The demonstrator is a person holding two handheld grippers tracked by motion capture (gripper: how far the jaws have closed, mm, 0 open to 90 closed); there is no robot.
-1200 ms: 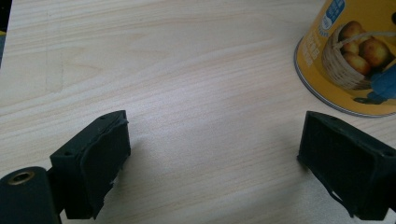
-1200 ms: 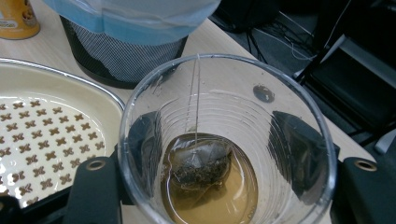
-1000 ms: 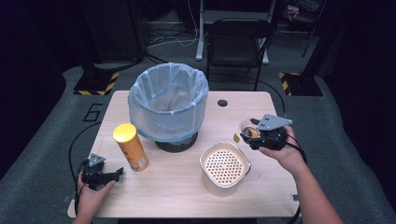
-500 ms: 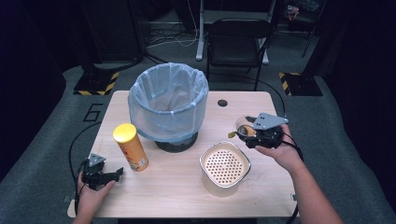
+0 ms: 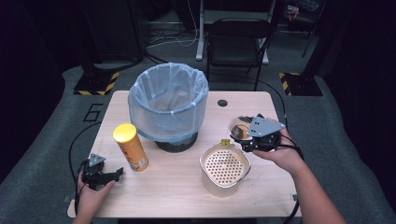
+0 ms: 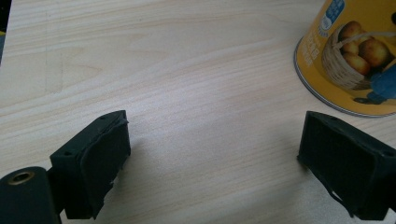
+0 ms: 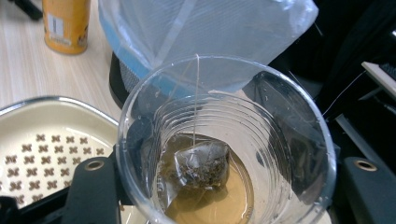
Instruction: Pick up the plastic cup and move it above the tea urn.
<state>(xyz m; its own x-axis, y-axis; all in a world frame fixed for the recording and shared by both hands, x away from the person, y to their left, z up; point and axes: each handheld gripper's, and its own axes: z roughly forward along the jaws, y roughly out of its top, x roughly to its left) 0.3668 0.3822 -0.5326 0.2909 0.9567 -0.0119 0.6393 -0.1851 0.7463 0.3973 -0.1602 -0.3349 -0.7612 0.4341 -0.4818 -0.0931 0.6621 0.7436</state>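
A lined bin point(image 5: 169, 105) is set at the back middle of the table point(image 5: 177, 196), with a crisp can point(image 5: 130, 147) stood before it to the left and a perforated bowl point(image 5: 224, 169) placed before it to the right. A cup point(image 5: 239, 128) is held just behind the bowl's right rim, and a tea bag point(image 7: 201, 165) is seen in liquid inside it. The left gripper point(image 5: 103, 176) is rested on the table left of the can.

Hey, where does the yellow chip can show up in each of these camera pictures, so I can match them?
High view: the yellow chip can stands left of centre, in front of the lined bin.
Left gripper view: its base fills the top right corner.
Right gripper view: top left corner, beside the bin's bag.
Shared landmark: the wooden table.
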